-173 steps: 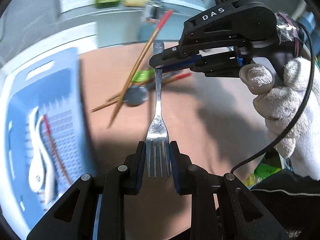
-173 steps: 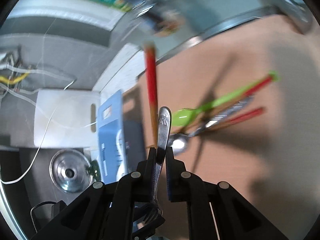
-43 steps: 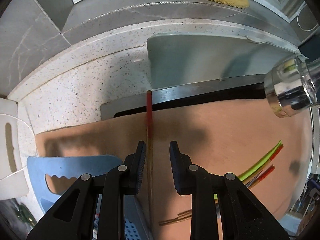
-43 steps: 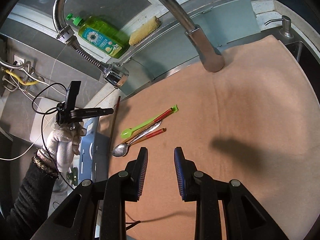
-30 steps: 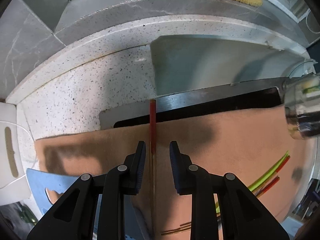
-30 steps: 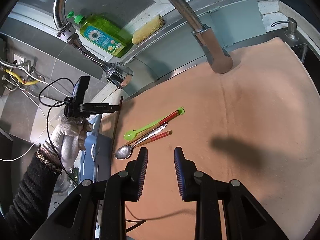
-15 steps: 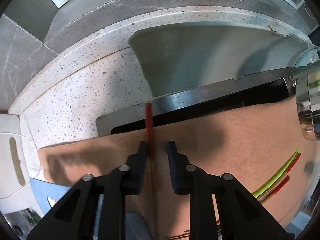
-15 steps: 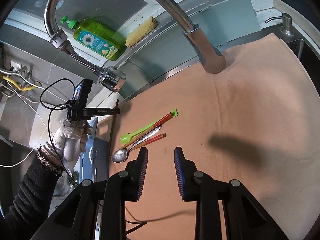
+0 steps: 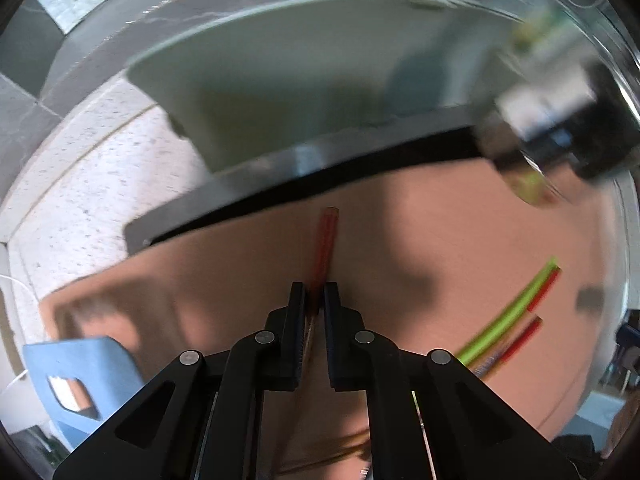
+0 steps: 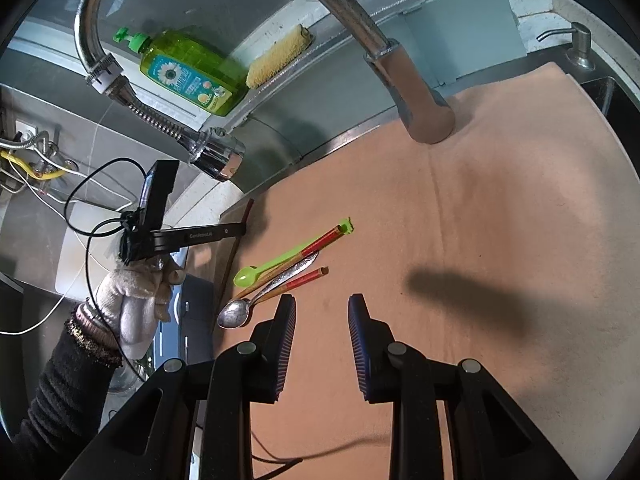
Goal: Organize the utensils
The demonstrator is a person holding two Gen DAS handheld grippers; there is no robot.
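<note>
My left gripper [image 9: 315, 295] is shut on a red-tipped wooden chopstick [image 9: 326, 240]; the right wrist view shows it [image 10: 236, 246] held steeply at the left edge of the tan mat [image 10: 500, 240], in the left gripper [image 10: 240, 229]. On the mat lie a green plastic spoon [image 10: 256, 272], a metal spoon [image 10: 236, 312] and two more red-tipped chopsticks [image 10: 308, 278]. My right gripper [image 10: 322, 312] is open and empty, just right of these utensils. The blue tray [image 9: 84, 372] lies at lower left.
A faucet spout [image 10: 416, 92] stands on the mat's far side, its spray head [image 10: 216, 156] hanging above the left gripper. A green soap bottle [image 10: 188, 72] and a yellow sponge [image 10: 280, 56] sit on the back ledge. A white speckled counter [image 9: 80, 200] lies left.
My left gripper has closed on the chopstick and swung right, the view blurring. Earlier a fork was held between both grippers; it is out of view now. The right gripper has stayed open.
</note>
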